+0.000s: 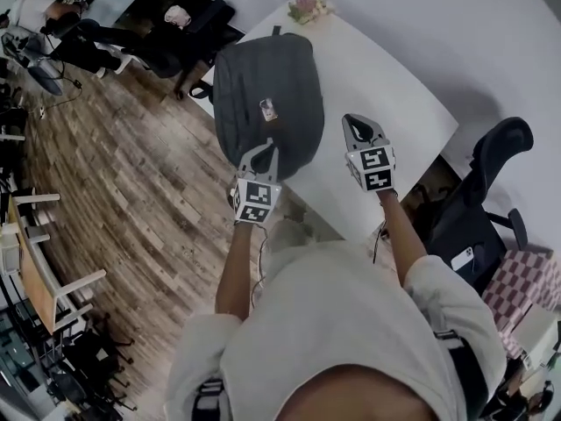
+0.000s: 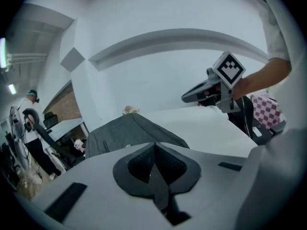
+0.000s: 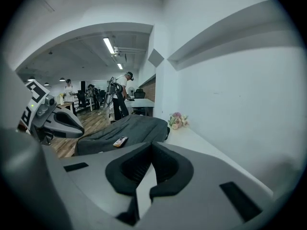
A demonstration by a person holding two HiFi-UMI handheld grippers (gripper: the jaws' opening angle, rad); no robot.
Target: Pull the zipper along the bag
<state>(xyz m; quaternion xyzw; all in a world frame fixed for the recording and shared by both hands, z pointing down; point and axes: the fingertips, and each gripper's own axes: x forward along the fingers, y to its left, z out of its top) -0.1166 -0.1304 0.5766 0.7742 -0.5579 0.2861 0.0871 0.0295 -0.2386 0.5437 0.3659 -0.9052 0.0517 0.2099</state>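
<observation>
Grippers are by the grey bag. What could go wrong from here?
1. The left gripper and right gripper are both shut and empty; they must open before taking a zipper pull.
2. The dark grey fabric backpack lies at the white table's edge and seems to overhang it; an unbraced pull could drag it off.
3. No zipper pull is discernible; the small tag on top could be pinched instead.

The left forearm [image 1: 235, 266] and right forearm [image 1: 399, 235] stretch forward, both bare. The left gripper [image 1: 263, 153] points ahead and slightly down, its jaws pressed together and empty. The right gripper [image 1: 358, 125], beside it and a little further forward, is likewise closed and empty.
</observation>
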